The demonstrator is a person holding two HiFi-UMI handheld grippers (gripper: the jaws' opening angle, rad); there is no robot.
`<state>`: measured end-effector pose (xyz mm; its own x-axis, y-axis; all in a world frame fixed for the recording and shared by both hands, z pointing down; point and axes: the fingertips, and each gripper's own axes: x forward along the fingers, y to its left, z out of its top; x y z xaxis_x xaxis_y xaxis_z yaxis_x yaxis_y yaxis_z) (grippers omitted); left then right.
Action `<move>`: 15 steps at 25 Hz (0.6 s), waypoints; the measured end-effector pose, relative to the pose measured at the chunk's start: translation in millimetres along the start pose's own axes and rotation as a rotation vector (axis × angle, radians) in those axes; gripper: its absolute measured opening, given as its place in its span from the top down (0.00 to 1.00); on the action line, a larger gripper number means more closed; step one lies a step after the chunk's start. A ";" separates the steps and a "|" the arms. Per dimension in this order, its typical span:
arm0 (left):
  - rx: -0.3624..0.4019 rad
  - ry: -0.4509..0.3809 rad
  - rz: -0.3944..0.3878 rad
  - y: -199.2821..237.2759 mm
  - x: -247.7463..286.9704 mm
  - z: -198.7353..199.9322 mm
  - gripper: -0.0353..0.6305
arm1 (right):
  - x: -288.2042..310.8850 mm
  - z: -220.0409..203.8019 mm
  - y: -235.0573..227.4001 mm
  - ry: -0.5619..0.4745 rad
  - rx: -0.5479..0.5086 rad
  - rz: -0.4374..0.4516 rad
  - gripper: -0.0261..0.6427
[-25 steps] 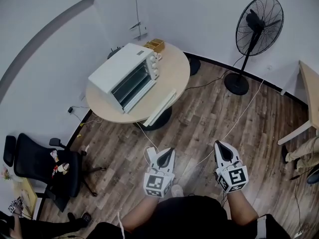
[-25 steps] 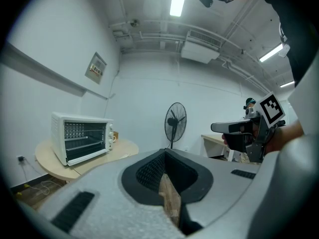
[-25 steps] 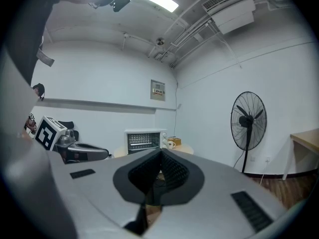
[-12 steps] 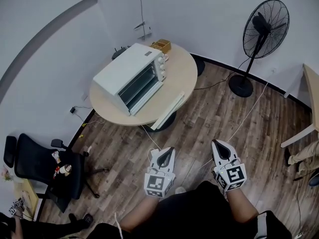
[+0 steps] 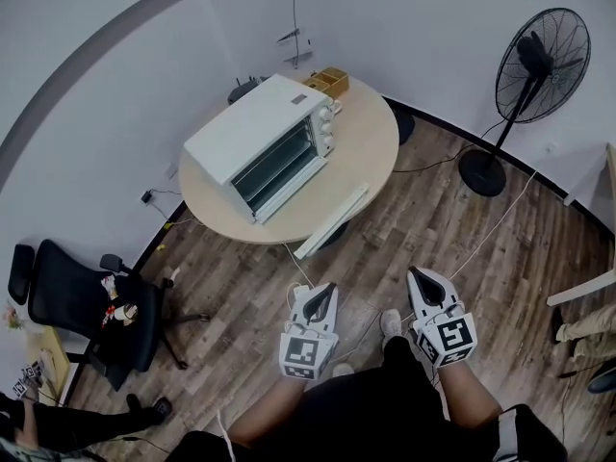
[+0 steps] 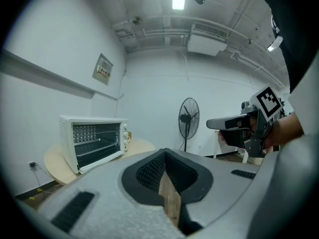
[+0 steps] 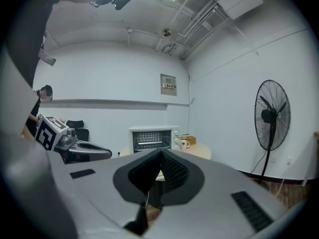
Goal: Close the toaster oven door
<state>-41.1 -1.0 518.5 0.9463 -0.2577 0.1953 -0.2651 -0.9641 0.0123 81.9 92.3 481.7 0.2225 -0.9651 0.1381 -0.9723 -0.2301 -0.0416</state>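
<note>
A white toaster oven (image 5: pixel 269 141) stands on a round wooden table (image 5: pixel 371 152) far ahead of me. Its door (image 5: pixel 289 198) is folded down, and the dark inside with its racks shows in the left gripper view (image 6: pixel 94 139) and the right gripper view (image 7: pixel 152 138). Both grippers hang low over the wooden floor, well short of the table. The left gripper (image 5: pixel 323 293) is shut with nothing in it, its jaws meeting in its own view (image 6: pixel 164 156). The right gripper (image 5: pixel 416 277) is also shut and empty (image 7: pixel 159 156).
A long white strip (image 5: pixel 332 221) lies at the table's near edge. A mug (image 7: pixel 183 144) and a wooden box (image 5: pixel 329 81) sit beside the oven. A standing fan (image 5: pixel 539 65) is at right, an office chair (image 5: pixel 67 306) at left, cables (image 5: pixel 481 243) across the floor.
The table and oven have drifted right and slightly nearer in the head view as I step forward. Both grippers stay shut and keep their place in front of me.
</note>
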 end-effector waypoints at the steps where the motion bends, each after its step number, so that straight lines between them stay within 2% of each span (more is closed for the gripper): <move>1: -0.008 0.000 0.013 2.1 7.5 2.3 0.94 | 7.5 1.3 -6.5 0.002 -0.003 0.014 0.96; 8: 0.006 0.033 0.096 17.4 62.3 10.6 0.94 | 67.2 21.3 -58.1 -0.006 -0.023 0.110 0.96; 15: -0.022 0.054 0.204 29.5 94.4 14.7 0.94 | 113.2 31.6 -86.0 -0.008 -0.031 0.221 0.96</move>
<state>43.1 -54.7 522.9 0.8616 -0.4427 0.2484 -0.4543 -0.8907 -0.0118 192.9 -1.2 469.7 0.0046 -0.9926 0.1215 -0.9992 -0.0094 -0.0392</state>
